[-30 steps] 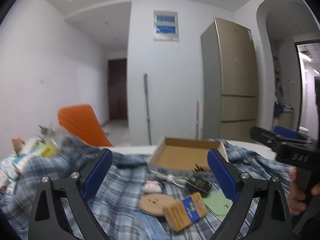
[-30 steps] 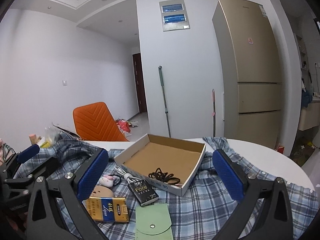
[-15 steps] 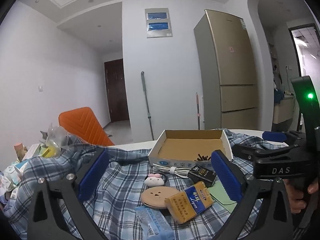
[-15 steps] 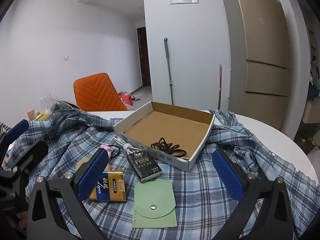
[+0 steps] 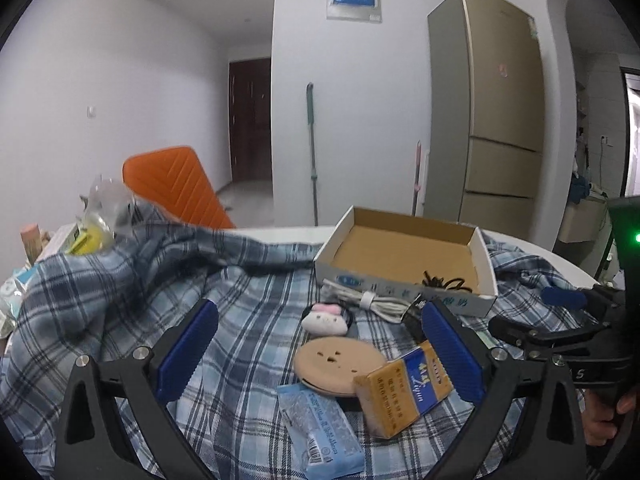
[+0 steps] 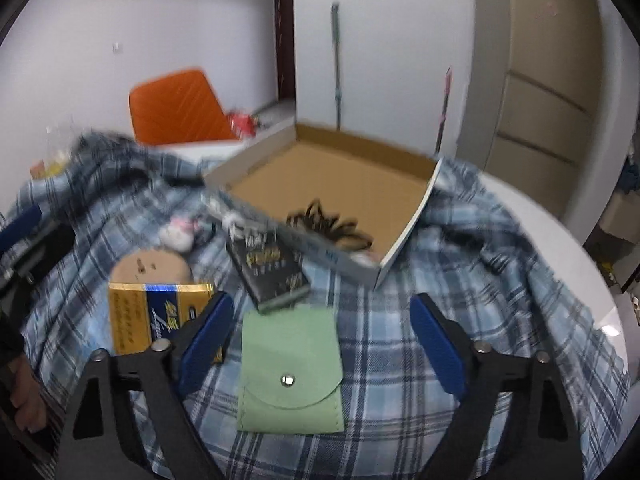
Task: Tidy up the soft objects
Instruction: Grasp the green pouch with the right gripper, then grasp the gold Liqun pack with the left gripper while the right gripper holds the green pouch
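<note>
A blue plaid shirt (image 5: 248,320) covers the table. On it lie a green snap pouch (image 6: 290,372), a pink-and-white plush hair tie (image 5: 324,318), a round tan pad (image 5: 338,362), a blue tissue pack (image 5: 320,428), a yellow-blue box (image 5: 404,388) and a black box (image 6: 268,268). My right gripper (image 6: 322,342) hangs over the pouch with its jaws closing; the pouch lies between the pads, which do not touch it. My left gripper (image 5: 320,350) is open above the tan pad and holds nothing. Black hair ties (image 6: 328,228) lie in the cardboard box (image 6: 412,220).
A bundled white cable (image 5: 368,300) rests against the box's front wall. Bags and packets (image 5: 92,232) are piled at the table's left edge. An orange chair (image 5: 176,188) stands behind the table, a fridge (image 5: 500,120) at the back right. The bare white tabletop (image 6: 560,240) shows on the right.
Both grippers have sunk and tipped down toward the table. The right one has come in over the green pouch and its jaws have narrowed. The left stays wide open.
</note>
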Demonstrator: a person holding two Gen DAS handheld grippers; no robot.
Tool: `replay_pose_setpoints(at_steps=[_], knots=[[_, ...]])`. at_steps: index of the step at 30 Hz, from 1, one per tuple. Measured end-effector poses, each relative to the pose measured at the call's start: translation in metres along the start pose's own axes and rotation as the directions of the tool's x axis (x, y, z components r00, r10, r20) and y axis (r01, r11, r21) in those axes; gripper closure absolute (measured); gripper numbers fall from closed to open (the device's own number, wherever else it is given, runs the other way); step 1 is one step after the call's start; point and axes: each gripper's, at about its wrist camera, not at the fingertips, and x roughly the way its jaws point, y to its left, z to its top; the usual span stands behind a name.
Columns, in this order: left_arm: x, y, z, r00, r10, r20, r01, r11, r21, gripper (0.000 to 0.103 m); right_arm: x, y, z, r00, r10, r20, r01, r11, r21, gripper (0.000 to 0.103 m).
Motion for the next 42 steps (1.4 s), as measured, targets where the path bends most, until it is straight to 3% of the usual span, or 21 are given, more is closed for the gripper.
replay_pose_setpoints(at_steps=[4,12,21,22,23,27,30,34,36,42], knots=[[0.003,-0.002,-0.002,1.000,0.006,-0.014,-0.006,1.000,0.011,0.003,0.026,0.008,-0.006,0.993,0.006,-0.116,-0.010,0.999,-0.042,0.022],[0.004,-0.001,-0.002,1.000,0.003,-0.026,-0.003,1.000,0.007,0.003,0.052,0.009,-0.015,0.975,0.036,-0.221,-0.046,0.998,-0.039,0.022],[0.005,-0.003,-0.002,1.000,0.005,-0.025,-0.005,1.000,0.013,0.003,0.055,0.014,-0.015,0.971,0.037,-0.238,-0.055,0.996,-0.068,0.021],[0.005,-0.003,-0.002,1.000,0.006,-0.025,-0.005,1.000,0.014,0.003,0.054,0.013,-0.015,0.971,0.040,-0.237,-0.056,0.997,-0.059,0.028],[0.004,-0.003,-0.002,1.000,0.012,-0.022,-0.012,1.000,0.012,0.003,0.053,0.011,-0.015,0.972,0.043,-0.229,-0.056,0.997,-0.049,0.034],[0.002,-0.002,0.000,1.000,-0.006,-0.015,0.007,1.000,0.018,0.003,0.033,0.006,-0.008,0.986,0.060,-0.153,-0.066,0.997,-0.030,0.034],[0.001,-0.012,0.005,0.999,-0.034,-0.034,0.037,0.995,0.093,0.007,0.016,0.002,-0.002,0.990,0.078,-0.116,-0.082,0.996,-0.029,0.034],[0.003,-0.034,0.002,0.990,-0.069,-0.120,0.101,0.954,0.284,0.025,0.000,-0.011,0.003,0.989,0.098,-0.115,-0.099,0.995,-0.009,0.034],[0.009,-0.042,-0.001,0.977,-0.088,-0.194,0.152,0.927,0.342,0.030,-0.003,-0.019,0.004,0.987,0.109,-0.116,-0.108,0.994,0.016,0.034],[0.035,-0.069,-0.027,0.894,-0.101,-0.436,0.345,0.777,0.527,0.032,-0.002,-0.037,-0.002,0.988,0.100,-0.119,-0.094,0.994,0.056,0.034]])
